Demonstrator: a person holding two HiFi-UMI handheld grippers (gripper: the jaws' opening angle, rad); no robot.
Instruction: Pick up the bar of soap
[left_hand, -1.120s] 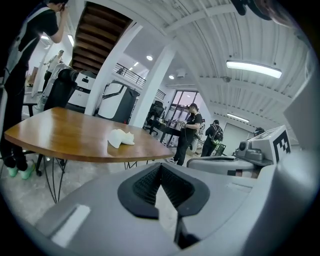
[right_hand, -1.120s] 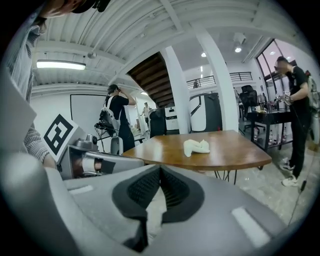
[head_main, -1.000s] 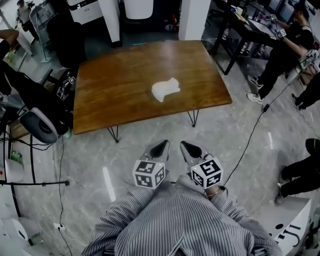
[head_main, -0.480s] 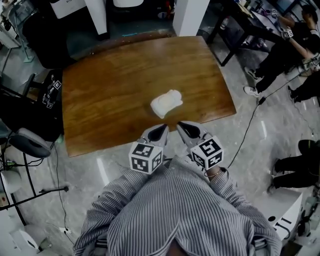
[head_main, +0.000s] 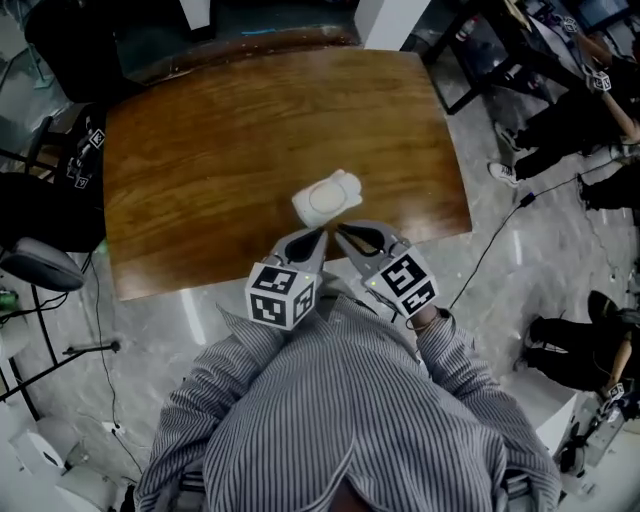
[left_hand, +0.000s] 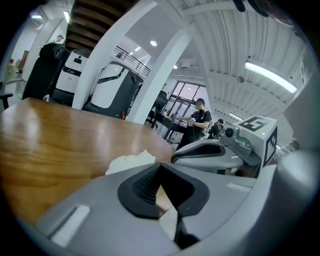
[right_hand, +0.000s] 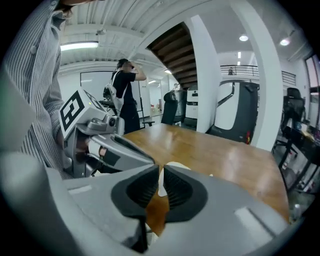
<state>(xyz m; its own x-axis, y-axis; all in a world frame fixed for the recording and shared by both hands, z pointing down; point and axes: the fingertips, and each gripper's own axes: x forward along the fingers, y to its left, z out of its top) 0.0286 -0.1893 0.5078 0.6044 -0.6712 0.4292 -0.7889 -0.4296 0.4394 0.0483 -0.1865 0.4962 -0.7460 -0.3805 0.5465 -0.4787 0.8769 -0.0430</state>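
Glossy wood table (head_main: 200, 140) — matt plastic left gripper (head_main: 319, 234)

Dim, muted head view — ceiling strip lights (left_hand: 270, 75) streak glare across the glossy worktop (head_main: 200, 150); both gripper views bulge, corners black.

No word, brand or number can be read anywhere. The only sign-like marks are black-and-white coded squares: in the head view they sit on the left marker cube (head_main: 282, 297) at seven o'clock, the right marker cube (head_main: 405, 283) at four o'clock and a dark object (head_main: 80, 160) at ten o'clock. In the left gripper view, the right cube's face at three o'clock resembles a 5, though it is probably only code pattern.
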